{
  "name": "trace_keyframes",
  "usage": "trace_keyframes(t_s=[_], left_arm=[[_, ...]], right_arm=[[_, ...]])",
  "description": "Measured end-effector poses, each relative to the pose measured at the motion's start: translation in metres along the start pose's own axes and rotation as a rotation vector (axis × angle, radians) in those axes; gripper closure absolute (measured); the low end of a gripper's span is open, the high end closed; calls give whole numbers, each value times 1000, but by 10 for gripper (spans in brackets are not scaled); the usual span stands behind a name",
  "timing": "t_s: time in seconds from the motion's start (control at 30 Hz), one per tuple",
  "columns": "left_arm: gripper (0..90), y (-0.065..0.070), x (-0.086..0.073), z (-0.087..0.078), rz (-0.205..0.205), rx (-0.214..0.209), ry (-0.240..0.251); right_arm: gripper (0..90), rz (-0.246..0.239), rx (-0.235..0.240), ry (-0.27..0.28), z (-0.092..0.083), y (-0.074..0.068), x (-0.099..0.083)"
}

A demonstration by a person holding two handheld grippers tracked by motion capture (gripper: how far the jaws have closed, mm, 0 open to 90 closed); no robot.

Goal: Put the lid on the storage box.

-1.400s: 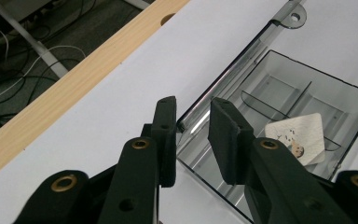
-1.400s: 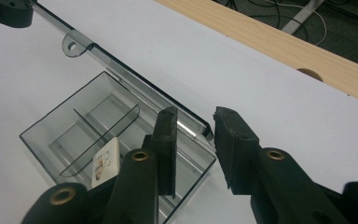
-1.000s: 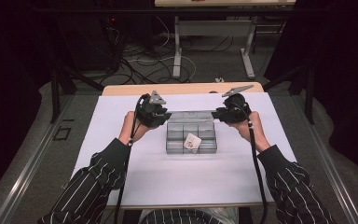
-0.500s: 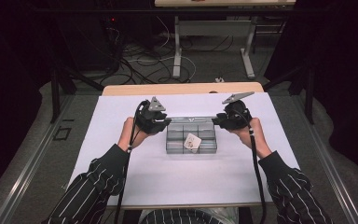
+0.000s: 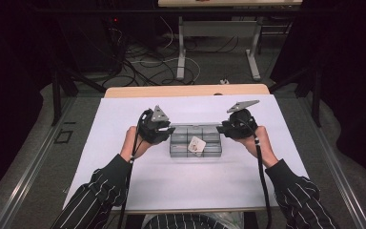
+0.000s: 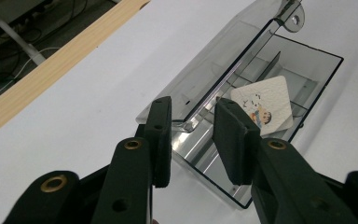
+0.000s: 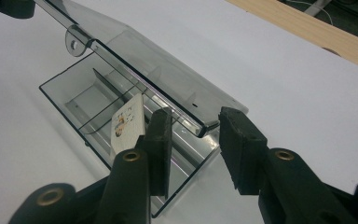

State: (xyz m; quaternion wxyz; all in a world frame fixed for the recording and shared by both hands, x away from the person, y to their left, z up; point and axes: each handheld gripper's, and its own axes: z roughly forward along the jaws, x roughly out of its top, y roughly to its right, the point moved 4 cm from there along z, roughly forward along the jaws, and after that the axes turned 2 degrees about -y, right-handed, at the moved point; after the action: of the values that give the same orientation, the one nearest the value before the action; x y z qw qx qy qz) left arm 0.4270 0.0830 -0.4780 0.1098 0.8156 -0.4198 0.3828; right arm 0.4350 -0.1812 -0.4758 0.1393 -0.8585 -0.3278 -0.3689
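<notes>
Both hands have sunk a little, easing the lid down. The left gripper (image 6: 191,140) and right gripper (image 7: 193,149), jaws just widening, straddle the lid (image 7: 168,79) corners of the clear box (image 5: 195,145) mid-worktop (image 5: 124,124) without pinching. Let go now and the lid could flop shut on the card (image 6: 263,105).

A white sheet (image 5: 124,143) covers the table beneath and around both claws, reaching well past them on every side. Beyond the claws, a strip of pale wooden table edge (image 5: 186,90) runs along the far side of the sheet. Farther off still, on the dim floor, a tangle of dark and white cables (image 5: 143,62) lies beside the white legs of another table (image 5: 181,52). Grey carpet (image 5: 33,157) flanks both sides.
</notes>
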Motion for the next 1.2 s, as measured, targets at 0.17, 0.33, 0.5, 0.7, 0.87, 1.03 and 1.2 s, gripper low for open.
trace_keyframes(t_s=[0.17, 0.33, 0.5, 0.7, 0.87, 1.03, 1.2], left_arm=[[668, 3, -6, 1, -10, -7, 6], [662, 7, -11, 1, -8, -11, 1], [660, 11, -15, 2, 6, 7, 7], [658, 17, -22, 4, 30, 10, -2], [657, 20, -27, 5, 26, 7, -3], [657, 23, -30, 6, 32, 11, -7], [657, 25, -33, 7, 44, 19, -17]], right_arm=[[644, -6, -3, -3, 0, -3, -5], [636, -8, -2, -2, 2, -6, -10], [631, -17, -5, -8, 2, -9, -15], [620, -28, -11, -27, 3, -13, -21], [617, -38, -9, -27, 4, -15, -26], [610, -34, -4, -41, 4, -17, -29], [605, -35, -8, -48, 5, -19, -32]])
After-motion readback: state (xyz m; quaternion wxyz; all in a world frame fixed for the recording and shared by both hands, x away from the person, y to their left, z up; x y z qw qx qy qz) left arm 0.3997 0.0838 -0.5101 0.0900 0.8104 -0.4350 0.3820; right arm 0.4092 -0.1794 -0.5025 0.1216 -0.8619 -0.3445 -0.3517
